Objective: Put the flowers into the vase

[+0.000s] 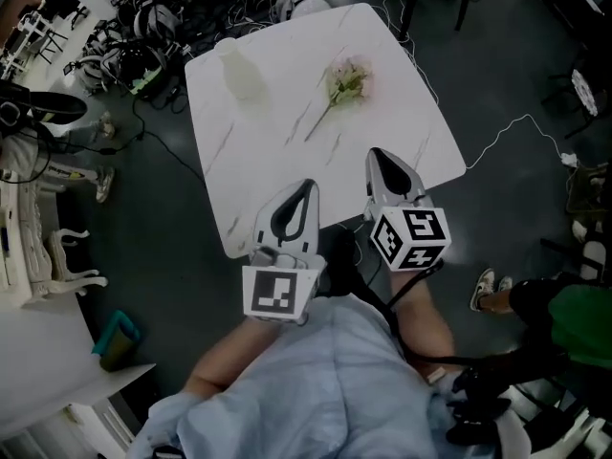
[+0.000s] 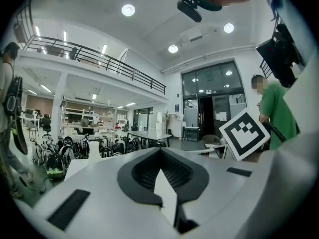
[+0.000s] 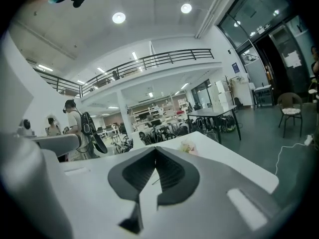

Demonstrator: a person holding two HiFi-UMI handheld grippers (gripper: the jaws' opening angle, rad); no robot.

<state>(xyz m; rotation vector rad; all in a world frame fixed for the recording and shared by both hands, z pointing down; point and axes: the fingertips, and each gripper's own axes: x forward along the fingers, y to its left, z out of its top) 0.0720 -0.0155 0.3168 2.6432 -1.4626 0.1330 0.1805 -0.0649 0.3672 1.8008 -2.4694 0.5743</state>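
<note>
A small bunch of pale pink flowers (image 1: pixel 345 82) with a long green stem lies on the white marble table (image 1: pixel 402 127), towards its far right. A white vase (image 1: pixel 239 71) stands upright at the far left of the table. Both grippers hover over the table's near edge, well short of both objects. My left gripper (image 1: pixel 308 187) is shut and holds nothing, and so is my right gripper (image 1: pixel 375 154). In the left gripper view the vase (image 2: pixel 94 151) shows far off to the left past the closed left gripper (image 2: pixel 160 151). In the right gripper view the flowers (image 3: pixel 188 146) lie ahead, slightly right of the right gripper (image 3: pixel 155 149).
Bags and cables (image 1: pixel 143 27) crowd the floor beyond the table's far left. White furniture (image 1: pixel 38 247) stands at the left. A white cable (image 1: pixel 521 127) runs over the floor at the right, and a person in green (image 1: pixel 574 318) stands near the right edge.
</note>
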